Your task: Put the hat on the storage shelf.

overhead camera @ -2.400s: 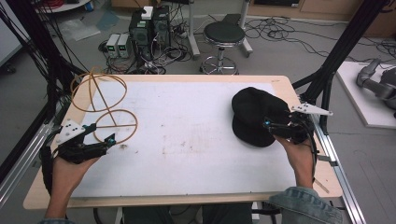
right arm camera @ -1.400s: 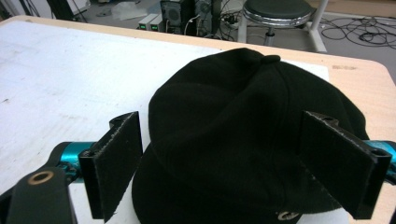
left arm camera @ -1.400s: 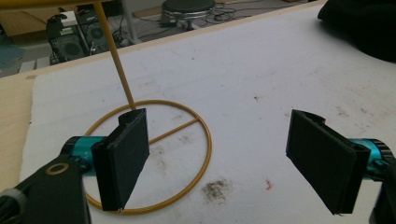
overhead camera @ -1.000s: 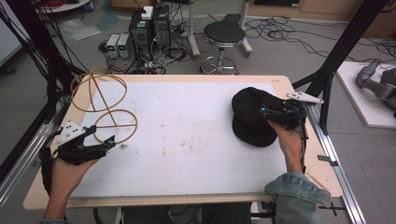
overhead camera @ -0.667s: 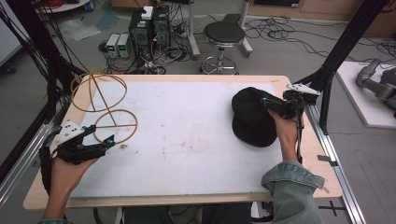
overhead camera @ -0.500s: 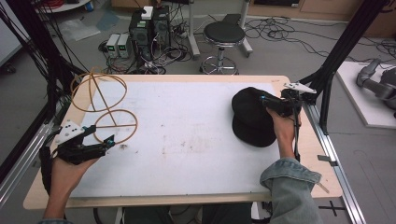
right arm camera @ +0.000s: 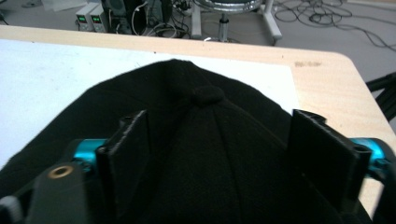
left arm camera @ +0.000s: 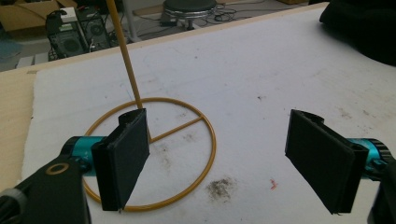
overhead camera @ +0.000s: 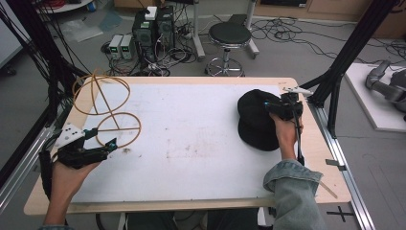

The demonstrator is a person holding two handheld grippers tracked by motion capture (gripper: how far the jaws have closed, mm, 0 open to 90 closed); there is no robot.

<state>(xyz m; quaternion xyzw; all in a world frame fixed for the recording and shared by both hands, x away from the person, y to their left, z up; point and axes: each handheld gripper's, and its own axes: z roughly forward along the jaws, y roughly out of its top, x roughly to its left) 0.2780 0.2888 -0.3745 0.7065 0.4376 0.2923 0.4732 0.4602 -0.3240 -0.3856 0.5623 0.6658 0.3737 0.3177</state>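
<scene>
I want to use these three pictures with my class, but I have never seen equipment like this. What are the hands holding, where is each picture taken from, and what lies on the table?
A person holds a hand-operated two-jaw gripper in each hand. One camera looks down from above; one rides on each gripper, looking along its black jaws. On the white table stand a yellow wire stand near the left gripper and a black cap under the right gripper. Both grippers are open and hold nothing; the right one's jaws straddle the cap's crown.

One black cap [overhead camera: 256, 122], one wire stand [overhead camera: 107, 108] and two grippers — left [overhead camera: 103, 148], right [overhead camera: 273, 106] — were on the table [overhead camera: 191, 163].
</scene>
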